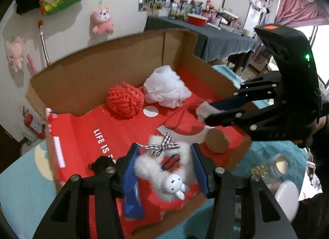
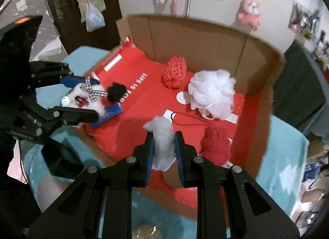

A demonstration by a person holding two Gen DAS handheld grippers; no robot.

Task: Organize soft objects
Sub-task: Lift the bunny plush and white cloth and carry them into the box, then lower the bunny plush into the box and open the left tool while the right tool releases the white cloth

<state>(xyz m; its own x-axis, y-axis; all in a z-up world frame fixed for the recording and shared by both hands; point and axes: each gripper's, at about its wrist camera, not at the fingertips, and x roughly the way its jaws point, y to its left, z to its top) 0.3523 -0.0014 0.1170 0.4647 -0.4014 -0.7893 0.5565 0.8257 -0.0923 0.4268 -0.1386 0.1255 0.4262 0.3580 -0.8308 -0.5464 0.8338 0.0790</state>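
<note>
An open cardboard box (image 1: 82, 86) (image 2: 195, 39) has a red floor. My left gripper (image 1: 164, 150) (image 2: 96, 99) is shut on a white fluffy rabbit charm (image 1: 162, 169) (image 2: 82, 95) with a checkered bow, over the box's near left corner. A black pompom (image 1: 101, 161) (image 2: 116, 92) sits just beside that gripper's fingers. My right gripper (image 2: 163, 136) (image 1: 207, 112) is shut on a pale fluffy ball (image 2: 162, 136) (image 1: 202, 111) above the box's front edge. Inside lie a red mesh sponge (image 1: 125, 103) (image 2: 174, 72), a white bath pouf (image 1: 166, 88) (image 2: 211, 93) and a red yarn ball (image 2: 216, 146).
The box rests on a teal mat (image 1: 20, 187) (image 2: 283, 156). A round cardboard piece (image 1: 217, 140) and a thin black cord (image 2: 189, 123) lie on the red floor. Plush toys hang on the wall (image 1: 102, 20). A cluttered table with a grey cloth (image 1: 226, 37) stands behind.
</note>
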